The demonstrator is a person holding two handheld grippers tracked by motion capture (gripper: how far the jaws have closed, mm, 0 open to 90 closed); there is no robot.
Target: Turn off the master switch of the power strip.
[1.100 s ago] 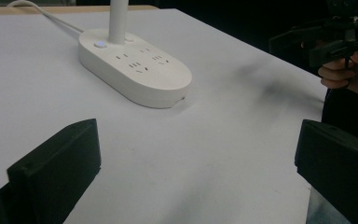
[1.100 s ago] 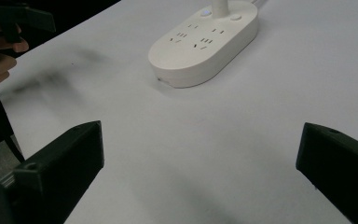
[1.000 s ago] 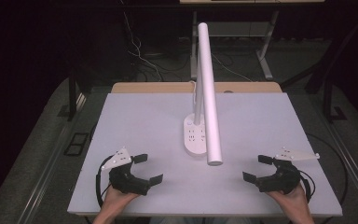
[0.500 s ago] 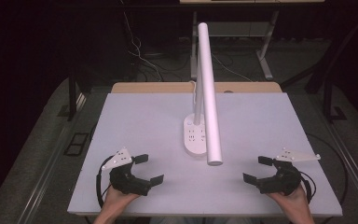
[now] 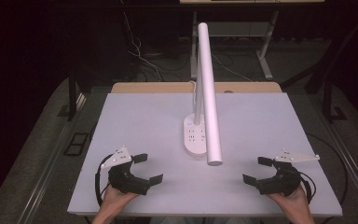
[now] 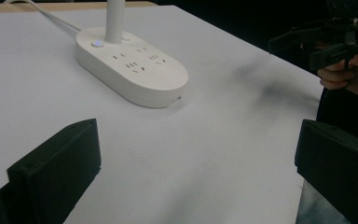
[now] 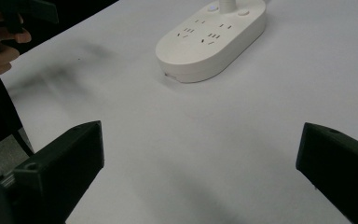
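Tools sit nearest, at the front edge of the bench [image 5: 135, 121]: the left tool [image 5: 147, 169] and the right tool [image 5: 255, 170] both rest low with jaws spread wide and nothing between them, well apart from each other. Between them and farther back stands the desk lamp [image 5: 208, 93], its oval white base [image 5: 194, 139] near the middle of the bench. The base carries socket openings and a small round button [image 6: 96, 44] beside the upright stem. A long white light bar juts forward over the base.

The base looks like rigid, smooth plastic, likely the heavy part and too broad for a pinch. The slim bar or the stem seems the better hold, though the bar may swing at its hinge and slip. No brand or lettering can be read.

A white cord [image 6: 51, 18] trails off the back.
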